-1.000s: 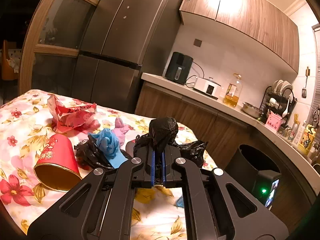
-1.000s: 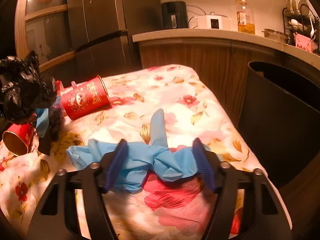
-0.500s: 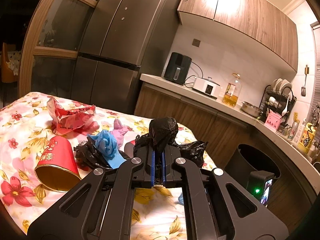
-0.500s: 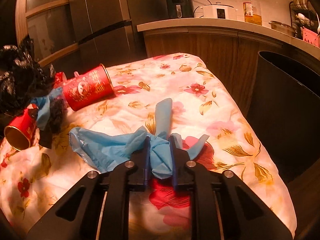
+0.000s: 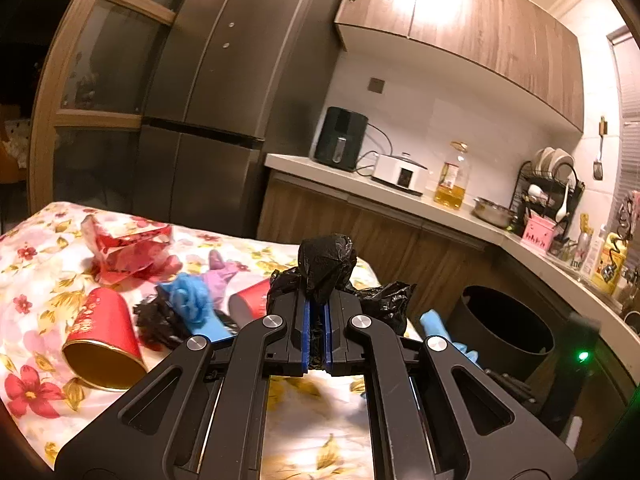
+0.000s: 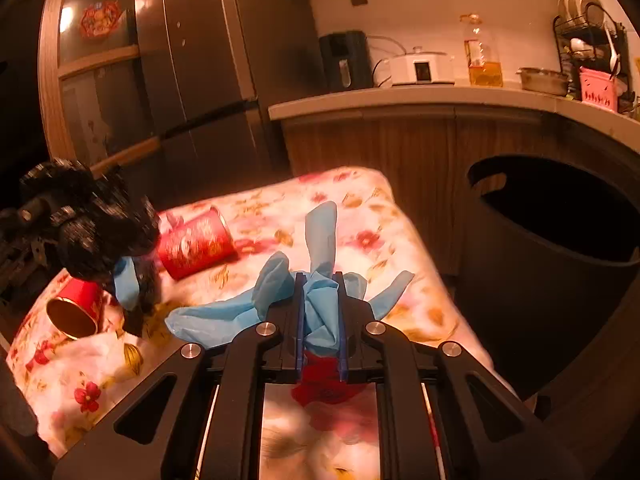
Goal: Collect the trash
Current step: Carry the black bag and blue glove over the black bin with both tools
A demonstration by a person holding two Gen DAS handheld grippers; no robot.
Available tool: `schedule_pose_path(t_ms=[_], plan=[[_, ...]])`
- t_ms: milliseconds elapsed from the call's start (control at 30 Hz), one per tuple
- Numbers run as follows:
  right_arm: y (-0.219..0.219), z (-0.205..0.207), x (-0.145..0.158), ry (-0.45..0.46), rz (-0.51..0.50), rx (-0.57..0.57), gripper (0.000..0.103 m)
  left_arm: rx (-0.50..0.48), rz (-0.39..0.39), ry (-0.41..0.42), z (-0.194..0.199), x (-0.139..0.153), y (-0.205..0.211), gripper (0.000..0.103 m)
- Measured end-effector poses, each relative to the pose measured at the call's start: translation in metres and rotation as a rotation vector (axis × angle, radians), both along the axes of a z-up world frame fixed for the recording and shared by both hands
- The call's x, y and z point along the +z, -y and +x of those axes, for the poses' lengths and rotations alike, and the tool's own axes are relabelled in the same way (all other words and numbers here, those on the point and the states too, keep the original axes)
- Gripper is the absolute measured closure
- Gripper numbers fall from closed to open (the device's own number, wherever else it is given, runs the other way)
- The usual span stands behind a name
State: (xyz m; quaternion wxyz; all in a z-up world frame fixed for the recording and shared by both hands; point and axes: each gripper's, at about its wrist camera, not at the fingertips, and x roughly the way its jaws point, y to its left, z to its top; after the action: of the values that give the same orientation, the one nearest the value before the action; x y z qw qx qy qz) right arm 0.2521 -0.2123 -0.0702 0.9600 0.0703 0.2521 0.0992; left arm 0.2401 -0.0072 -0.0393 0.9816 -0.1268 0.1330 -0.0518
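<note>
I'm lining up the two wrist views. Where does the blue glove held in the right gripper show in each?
Left wrist: blue glove peeks out at right, just past the table's far corner, before the black bin.
Right wrist: centre, blue glove pinched in the right gripper.
Shared landmark: the black bin.

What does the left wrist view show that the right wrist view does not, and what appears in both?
Only the left wrist view shows the crumpled red wrapper and the pink glove on the floral tablecloth, plus the wooden wall cabinets. Only the right wrist view shows the blue glove pinched in the closing right hand-held gripper. Both show the black plastic bag clamped in the left hand-held gripper, two red paper cups, the refrigerator and the black bin.
</note>
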Motion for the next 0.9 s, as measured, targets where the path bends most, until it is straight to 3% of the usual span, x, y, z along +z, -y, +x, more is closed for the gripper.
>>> schedule_pose_path(t_ms=[300,533,900], plan=[[0.051,-0.015,0.038,0.099,0.025,-0.104,0.090,-0.092,0.026,0.034,0.008,0.018,0.045,0.099],[0.101,-0.022,0.065,0.175,0.009,-0.227,0.090,-0.208,0.039,0.067,0.020,0.032,0.102,0.099],[0.157,-0.014,0.076,0.214,0.006,-0.360,0.090,-0.349,0.050,0.075,0.055,0.038,0.184,0.099]])
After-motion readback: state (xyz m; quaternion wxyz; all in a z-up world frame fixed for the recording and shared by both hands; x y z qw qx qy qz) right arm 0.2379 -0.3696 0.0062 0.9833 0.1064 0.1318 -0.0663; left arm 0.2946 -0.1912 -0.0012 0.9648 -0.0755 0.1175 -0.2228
